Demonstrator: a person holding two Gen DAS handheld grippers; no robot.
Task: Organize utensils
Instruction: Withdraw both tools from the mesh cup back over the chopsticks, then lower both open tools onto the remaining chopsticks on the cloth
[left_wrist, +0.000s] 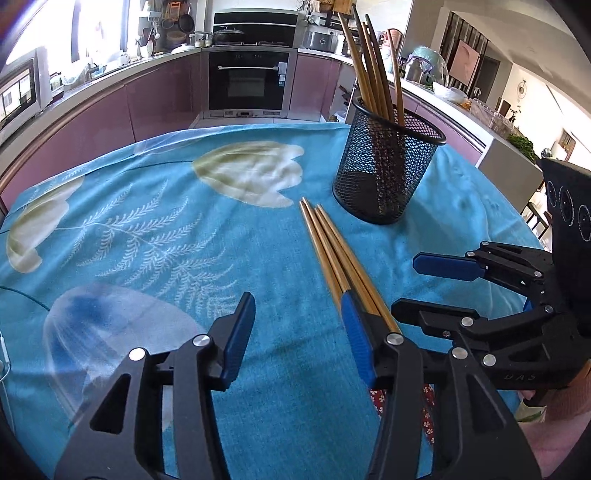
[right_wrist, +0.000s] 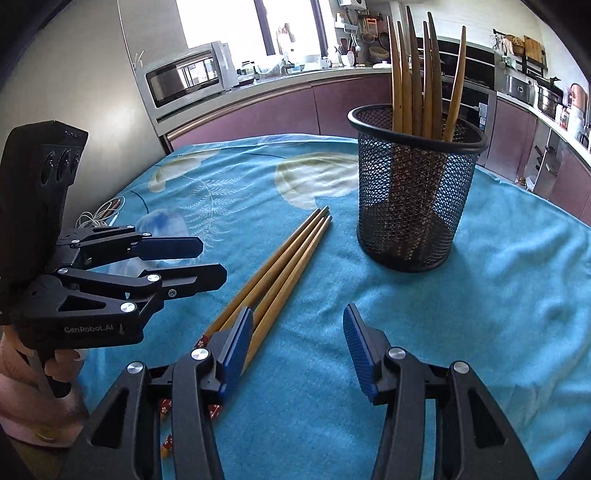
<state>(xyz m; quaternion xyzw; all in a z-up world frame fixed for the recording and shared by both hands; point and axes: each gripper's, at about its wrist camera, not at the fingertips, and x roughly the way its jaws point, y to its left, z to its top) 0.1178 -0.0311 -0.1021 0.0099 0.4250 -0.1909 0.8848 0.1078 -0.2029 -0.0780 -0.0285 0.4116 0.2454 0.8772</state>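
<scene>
Chopsticks (left_wrist: 332, 251) loose on blue tablecloth (left_wrist: 147, 229) near mesh holder (left_wrist: 388, 166), left gripper (left_wrist: 295, 332) and right gripper (right_wrist: 299, 347) both parted, empty; pickup pending, next likely closing on one stick.

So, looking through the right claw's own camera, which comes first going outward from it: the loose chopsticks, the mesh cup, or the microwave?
1. Loose chopsticks: lying on the cloth beside the right claw, at its left finger.
2. Mesh cup: standing farther out, ahead and to the right.
3. Microwave: farthest, on the counter beyond the table, upper left.
</scene>
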